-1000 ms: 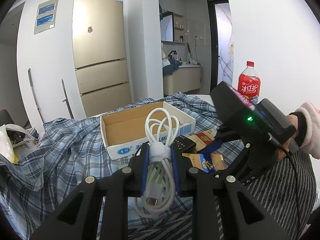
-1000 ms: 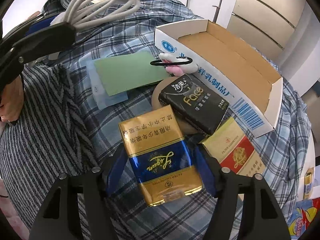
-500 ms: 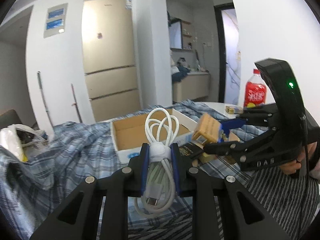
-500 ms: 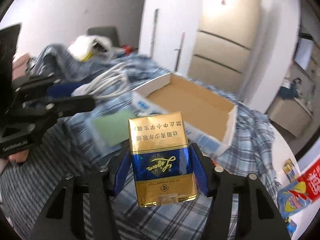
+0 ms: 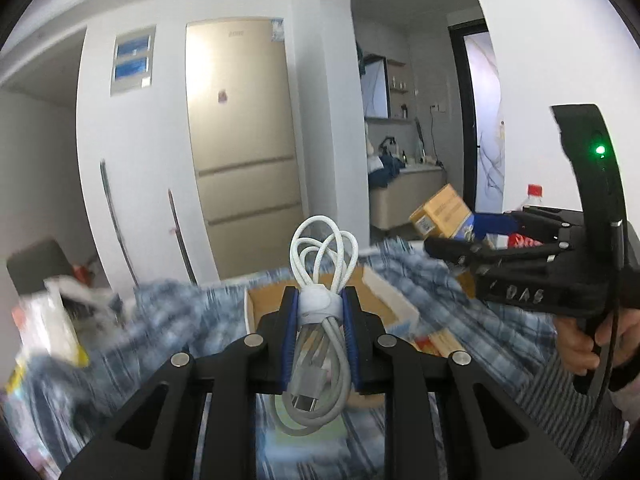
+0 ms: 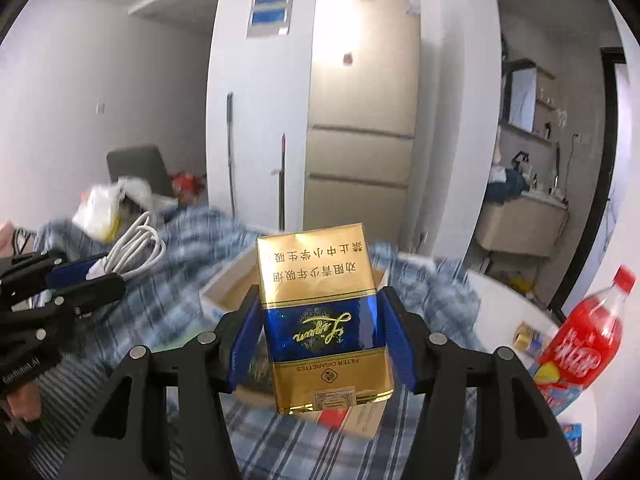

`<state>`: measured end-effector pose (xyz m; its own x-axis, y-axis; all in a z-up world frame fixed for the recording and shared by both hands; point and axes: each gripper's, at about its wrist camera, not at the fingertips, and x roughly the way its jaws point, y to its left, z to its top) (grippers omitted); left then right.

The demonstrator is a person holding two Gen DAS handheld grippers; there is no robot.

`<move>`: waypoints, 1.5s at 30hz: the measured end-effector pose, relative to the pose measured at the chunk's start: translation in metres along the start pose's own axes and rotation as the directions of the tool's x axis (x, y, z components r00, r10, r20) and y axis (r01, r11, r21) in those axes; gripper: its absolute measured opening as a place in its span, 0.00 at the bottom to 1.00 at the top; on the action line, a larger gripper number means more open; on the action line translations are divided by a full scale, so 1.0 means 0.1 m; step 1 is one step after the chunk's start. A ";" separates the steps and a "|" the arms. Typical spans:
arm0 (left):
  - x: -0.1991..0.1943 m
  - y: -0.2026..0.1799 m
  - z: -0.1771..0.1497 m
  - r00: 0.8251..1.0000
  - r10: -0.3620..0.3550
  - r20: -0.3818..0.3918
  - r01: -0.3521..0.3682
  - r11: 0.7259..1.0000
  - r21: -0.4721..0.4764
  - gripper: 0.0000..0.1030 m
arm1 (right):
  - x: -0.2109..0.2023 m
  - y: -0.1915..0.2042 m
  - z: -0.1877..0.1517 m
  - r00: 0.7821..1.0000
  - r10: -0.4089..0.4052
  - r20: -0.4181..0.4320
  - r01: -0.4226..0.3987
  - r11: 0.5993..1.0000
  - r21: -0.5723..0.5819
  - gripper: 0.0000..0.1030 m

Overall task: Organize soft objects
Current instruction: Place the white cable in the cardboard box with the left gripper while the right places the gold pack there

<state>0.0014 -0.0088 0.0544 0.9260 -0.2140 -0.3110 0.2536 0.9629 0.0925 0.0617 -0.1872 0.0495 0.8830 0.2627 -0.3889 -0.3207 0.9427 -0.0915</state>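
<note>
Left gripper [image 5: 319,334] clamped on a coiled cable [image 5: 320,312]; right gripper [image 6: 320,336] clamped on a cigarette pack [image 6: 324,320], both held above a blurred plaid cloth [image 6: 168,280]; the box [image 6: 224,292] mostly hidden

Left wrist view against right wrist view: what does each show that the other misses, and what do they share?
Only the left wrist view shows the cable's plug and the hand holding the right gripper. Only the right shows the cigarette pack's printed face and most of the red bottle. Both show the white cable clamped in the left gripper, the cardboard box, the plaid cloth and the fridge.
</note>
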 end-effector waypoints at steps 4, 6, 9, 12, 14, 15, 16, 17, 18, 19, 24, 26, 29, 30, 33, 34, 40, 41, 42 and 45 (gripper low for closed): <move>0.14 -0.01 0.34 0.999 0.023 0.036 -0.023 1.000 -0.008 0.22 | 0.06 -0.03 0.21 1.000 -0.020 0.020 0.020 1.000 0.017 0.55; 0.25 -0.06 0.51 0.997 0.073 0.031 -0.074 0.997 0.034 0.22 | 0.13 -0.11 0.31 0.999 -0.024 0.027 0.023 0.999 0.043 0.55; 0.39 0.00 0.73 0.994 0.105 0.017 -0.105 0.994 0.001 0.22 | 0.26 -0.22 0.51 0.998 -0.053 0.022 0.051 0.995 0.081 0.55; 0.59 0.08 0.89 0.994 0.104 -0.027 -0.105 0.994 -0.041 0.22 | 0.39 -0.36 0.69 0.997 -0.077 -0.001 0.076 0.991 0.112 0.55; 0.73 0.14 0.94 0.993 0.112 -0.045 -0.115 0.991 -0.063 0.22 | 0.49 -0.44 0.79 0.996 -0.082 -0.024 0.084 0.988 0.130 0.55; 0.81 0.18 0.96 0.992 0.107 -0.063 -0.112 0.990 -0.083 0.22 | 0.54 -0.48 0.84 0.997 -0.073 -0.032 0.077 0.986 0.150 0.55; 0.88 0.22 0.96 0.992 0.101 -0.079 -0.109 0.989 -0.105 0.22 | 0.59 -0.52 0.88 0.997 -0.063 -0.039 0.069 0.983 0.168 0.55; 0.97 0.26 0.96 0.991 0.099 -0.095 -0.110 0.986 -0.121 0.22 | 0.63 -0.53 0.89 0.997 -0.056 -0.043 0.063 0.981 0.181 0.55; 1.05 0.29 0.95 0.988 0.103 -0.111 -0.117 0.985 -0.128 0.22 | 0.68 -0.55 0.90 0.997 -0.051 -0.049 0.059 0.979 0.193 0.55; 1.10 0.31 0.93 0.987 0.107 -0.122 -0.123 0.983 -0.133 0.22 | 0.72 -0.57 0.89 0.997 -0.050 -0.052 0.060 0.978 0.199 0.55; 1.43 0.40 0.69 0.975 0.108 -0.195 -0.138 0.979 -0.150 0.22 | 0.98 -0.61 0.72 0.995 -0.021 -0.098 0.043 0.972 0.232 0.55; 1.55 0.45 0.55 0.970 0.076 -0.229 -0.117 0.978 -0.171 0.22 | 1.12 -0.60 0.62 0.992 -0.014 -0.128 0.044 0.971 0.234 0.55; 1.69 0.54 0.36 0.961 0.042 -0.275 -0.105 0.970 -0.220 0.22 | 1.33 -0.54 0.46 0.983 -0.006 -0.182 0.045 0.976 0.212 0.55; 1.75 0.55 0.30 0.956 0.041 -0.291 -0.106 0.971 -0.213 0.22 | 1.40 -0.51 0.40 0.979 -0.004 -0.205 0.046 0.979 0.199 0.55; 1.89 0.53 0.16 0.942 0.052 -0.333 -0.118 0.977 -0.180 0.22 | 1.61 -0.42 0.24 0.963 0.016 -0.268 0.036 0.981 0.190 0.55; 1.93 0.52 0.11 0.936 0.057 -0.348 -0.124 0.977 -0.173 0.22 | 1.66 -0.40 0.20 0.958 0.024 -0.285 0.031 0.982 0.187 0.55; 2.18 0.55 -0.18 0.897 0.057 -0.438 -0.141 0.977 -0.162 0.22 | 1.90 -0.28 0.01 0.927 0.055 -0.370 0.012 0.984 0.175 0.55; 2.20 0.56 -0.21 0.894 0.053 -0.446 -0.139 0.977 -0.162 0.22 | 1.93 -0.27 -0.03 0.922 0.058 -0.384 0.011 0.984 0.177 0.55; 2.23 0.56 -0.26 0.887 0.044 -0.459 -0.134 0.977 -0.167 0.22 | 1.96 -0.26 -0.06 0.916 0.061 -0.396 0.012 0.984 0.180 0.55; 2.30 0.60 -0.37 0.872 0.006 -0.489 -0.119 0.972 -0.201 0.22 | 2.05 -0.31 -0.13 0.903 0.070 -0.424 0.014 0.981 0.191 0.55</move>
<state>0.2191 0.0054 -0.0461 0.6721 -0.1006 -0.7336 0.0798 0.9948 -0.0634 0.2480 -0.1656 -0.0392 0.6298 0.2157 -0.7462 -0.2371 0.9682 0.0798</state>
